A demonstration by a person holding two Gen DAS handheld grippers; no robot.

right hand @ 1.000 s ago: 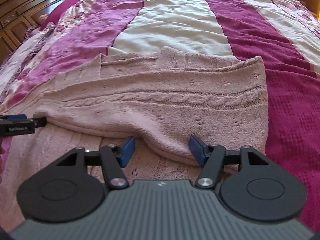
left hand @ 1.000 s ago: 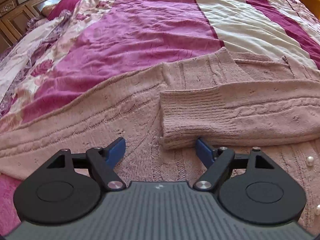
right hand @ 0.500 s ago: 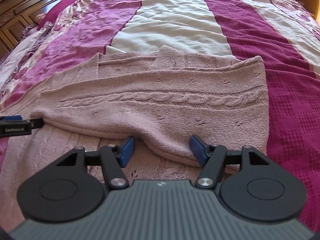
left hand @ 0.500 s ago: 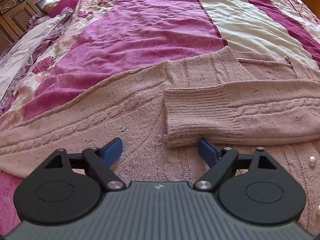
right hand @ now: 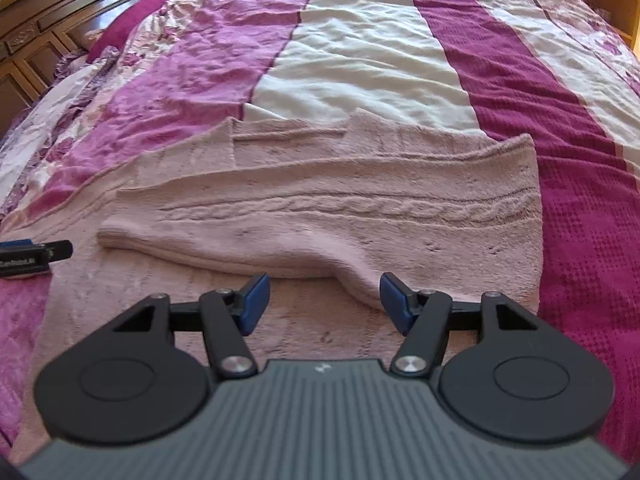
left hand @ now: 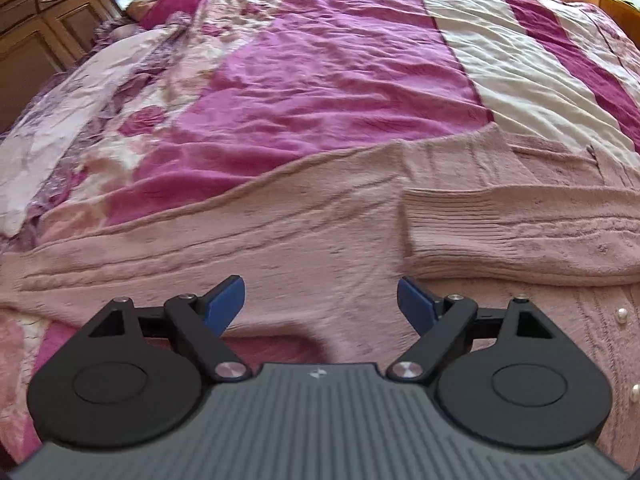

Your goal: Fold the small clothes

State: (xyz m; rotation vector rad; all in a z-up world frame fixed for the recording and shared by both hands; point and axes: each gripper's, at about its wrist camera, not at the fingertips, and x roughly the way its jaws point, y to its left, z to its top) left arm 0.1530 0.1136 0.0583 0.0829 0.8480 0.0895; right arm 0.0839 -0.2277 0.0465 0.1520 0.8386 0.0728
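A pink sweater (right hand: pixel 320 216) lies flat on the bed (right hand: pixel 360 52). One sleeve (right hand: pixel 280 236) is folded across its middle, so the sweater is part way to a neat shape. The left tool (left hand: pixel 320 304) hangs wide open over the sweater's plain side and holds nothing. The right tool (right hand: pixel 320 298) is wide open too, with nothing in it, near the sleeve's edge, maybe ready to pinch it. The other sleeve (left hand: pixel 72 284) runs off the left wrist picture, so its end is hidden. The tools' bodies cover the sweater's near edge.

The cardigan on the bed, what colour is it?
Pale dusty pink cardigan, cable-knit; clearest in the right wrist view.
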